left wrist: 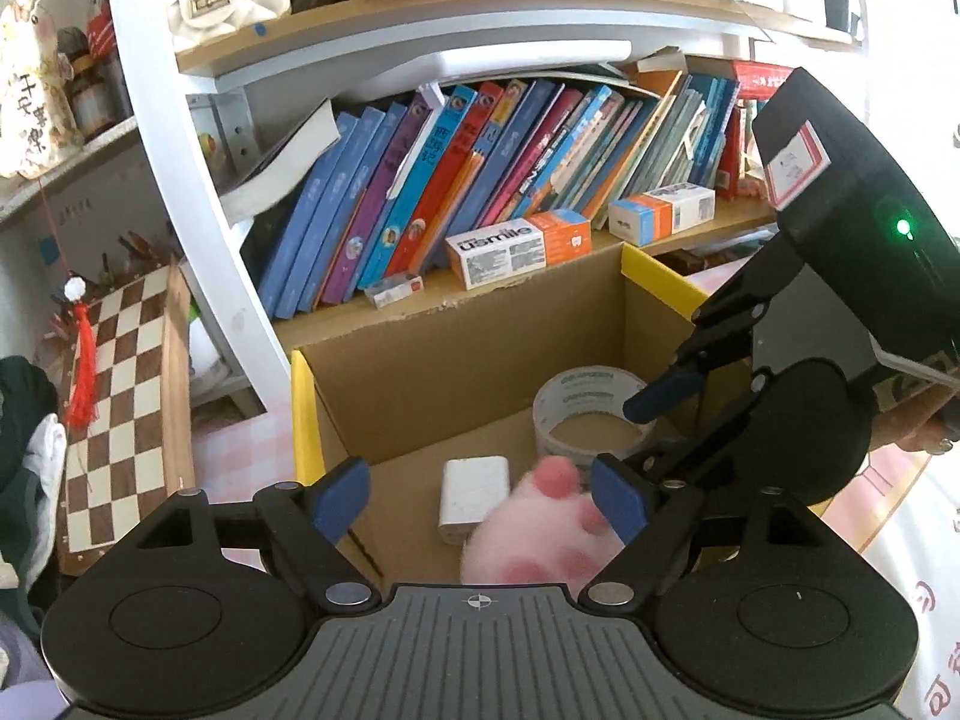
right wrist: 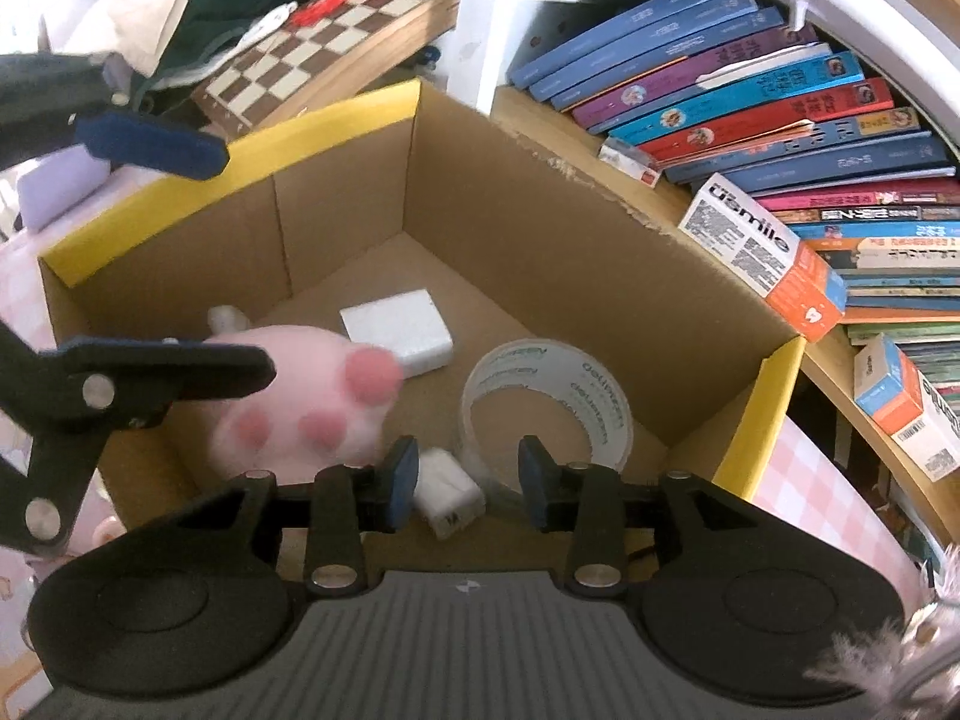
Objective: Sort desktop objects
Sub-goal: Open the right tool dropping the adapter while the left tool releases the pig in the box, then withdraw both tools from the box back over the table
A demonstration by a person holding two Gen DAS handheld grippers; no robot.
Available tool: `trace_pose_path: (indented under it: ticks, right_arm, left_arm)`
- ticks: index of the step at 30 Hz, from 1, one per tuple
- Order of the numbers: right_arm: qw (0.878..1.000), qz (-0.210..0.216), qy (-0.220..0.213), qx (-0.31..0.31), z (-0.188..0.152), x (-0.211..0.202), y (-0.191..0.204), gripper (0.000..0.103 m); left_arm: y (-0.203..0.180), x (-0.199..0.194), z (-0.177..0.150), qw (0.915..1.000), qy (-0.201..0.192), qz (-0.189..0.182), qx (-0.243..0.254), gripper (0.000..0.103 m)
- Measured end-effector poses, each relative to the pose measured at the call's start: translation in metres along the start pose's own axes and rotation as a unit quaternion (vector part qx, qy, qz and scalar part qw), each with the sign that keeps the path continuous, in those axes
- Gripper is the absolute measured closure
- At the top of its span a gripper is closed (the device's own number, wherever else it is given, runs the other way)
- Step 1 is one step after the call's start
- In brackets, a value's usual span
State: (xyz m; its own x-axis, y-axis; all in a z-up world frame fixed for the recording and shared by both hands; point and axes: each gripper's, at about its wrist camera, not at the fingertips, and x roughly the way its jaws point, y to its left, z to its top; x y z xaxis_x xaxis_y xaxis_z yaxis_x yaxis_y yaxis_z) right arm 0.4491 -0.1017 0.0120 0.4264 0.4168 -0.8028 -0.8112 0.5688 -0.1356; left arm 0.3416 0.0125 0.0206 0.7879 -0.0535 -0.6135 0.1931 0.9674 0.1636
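An open cardboard box (left wrist: 456,360) with yellow rim edges stands before the bookshelf; it also shows in the right wrist view (right wrist: 540,228). Inside lie a white power adapter (left wrist: 474,495) (right wrist: 399,330), a tape roll (left wrist: 591,414) (right wrist: 549,408), a small white plug (right wrist: 447,495) and a blurred pink plush paw (left wrist: 540,531) (right wrist: 306,396). My left gripper (left wrist: 480,498) is open above the box, the paw just below its right finger. My right gripper (right wrist: 468,480) is open over the tape roll and plug, holding nothing.
A bookshelf with leaning books (left wrist: 480,180) and small cartons (left wrist: 516,249) stands behind the box. A chessboard (left wrist: 114,396) leans at the left beside clothes. A pink checked tablecloth (right wrist: 822,480) lies under the box.
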Motion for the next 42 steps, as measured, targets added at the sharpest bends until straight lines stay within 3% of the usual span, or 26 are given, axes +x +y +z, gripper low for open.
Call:
trace_pose_path:
  ticks: [3,23,34,42]
  right_arm:
    - [1.0,-0.006,-0.014,0.004,0.001,-0.01,0.0,0.061]
    - [0.993,-0.046,-0.102,0.031,-0.01,-0.102,0.028,0.048]
    - [0.982,-0.075,-0.151,0.082,-0.038,-0.16,0.063,0.047]
    - [0.977,-0.087,-0.162,0.11,-0.069,-0.19,0.099,0.046]
  left_arm:
    - [0.0,-0.007,0.0,1.0,-0.007,0.0,-0.001,0.02]
    - [0.001,-0.081,-0.005,0.9971,-0.076,0.001,-0.013,0.019]
    - [0.001,-0.138,-0.028,0.9946,-0.1,-0.006,-0.026,0.017]
    - [-0.007,-0.176,-0.054,0.9938,-0.109,-0.01,-0.02,0.014]
